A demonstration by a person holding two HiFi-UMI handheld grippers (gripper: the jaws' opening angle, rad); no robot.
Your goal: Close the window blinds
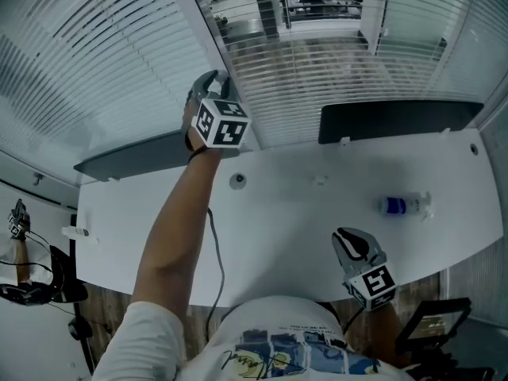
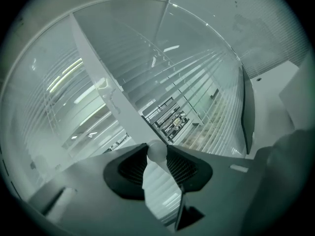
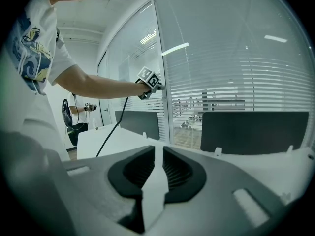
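Horizontal window blinds (image 1: 317, 78) hang behind the white desk, their slats tilted apart so the building outside shows through. A second blind (image 1: 87, 46) covers the pane to the left. My left gripper (image 1: 213, 82) is raised at the white post between the two panes. In the left gripper view the left gripper (image 2: 157, 155) is shut on a small white knob (image 2: 157, 150), the end of the blind's wand, pinched at the tips. My right gripper (image 1: 349, 240) rests low by the desk's front edge. The right gripper (image 3: 158, 154) shows only a thin slit between its jaws, with nothing in it.
The white desk (image 1: 302, 213) carries a small bottle with a blue label (image 1: 401, 205) at the right and a round cable port (image 1: 237, 181). Two dark partition panels (image 1: 397, 121) (image 1: 135, 155) stand along its far edge. Another person (image 1: 20, 240) stands at the far left.
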